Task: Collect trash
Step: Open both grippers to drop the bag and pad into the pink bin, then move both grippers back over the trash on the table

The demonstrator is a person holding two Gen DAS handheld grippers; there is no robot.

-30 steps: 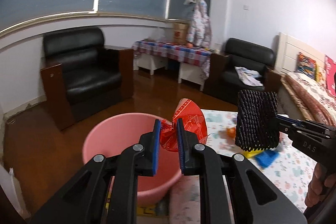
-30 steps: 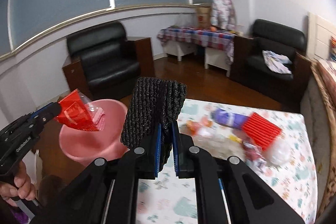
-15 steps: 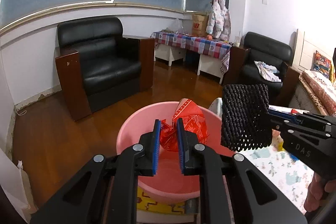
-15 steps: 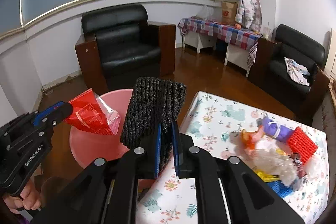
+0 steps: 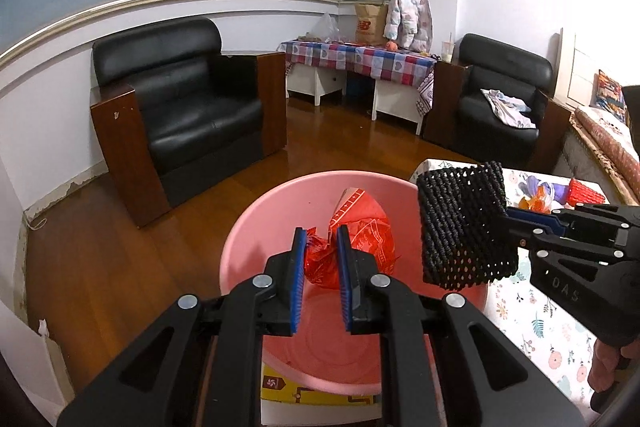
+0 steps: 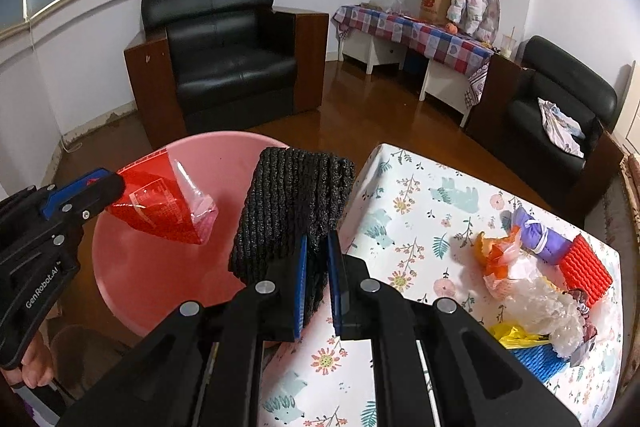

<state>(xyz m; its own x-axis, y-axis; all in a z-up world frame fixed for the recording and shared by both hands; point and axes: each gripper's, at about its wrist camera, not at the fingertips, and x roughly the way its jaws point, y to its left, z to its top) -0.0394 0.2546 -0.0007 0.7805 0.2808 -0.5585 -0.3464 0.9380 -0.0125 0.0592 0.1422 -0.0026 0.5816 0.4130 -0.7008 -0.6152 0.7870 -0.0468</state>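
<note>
Left tongs (image 5: pixel 321 259) pinch a red wrapper (image 5: pixel 352 247), held over the pink basin (image 5: pixel 256 227). Right tongs (image 6: pixel 318 259) pinch a black foam net (image 6: pixel 292 203), hanging over the basin's rim just off the bench's (image 6: pixel 420 195) left edge. Basin sits below the bench's near-left corner. More trash along the bench's right edge: orange peel (image 6: pixel 494 251), purple wrapper (image 6: pixel 540 239), red net (image 6: pixel 586 267), clear plastic (image 6: pixel 548 311), yellow scrap (image 6: pixel 516 335), blue net (image 6: pixel 540 357). Black armchair (image 6: pixel 228 51) beyond

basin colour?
Pink; the basin shows best in the right wrist view.
</note>
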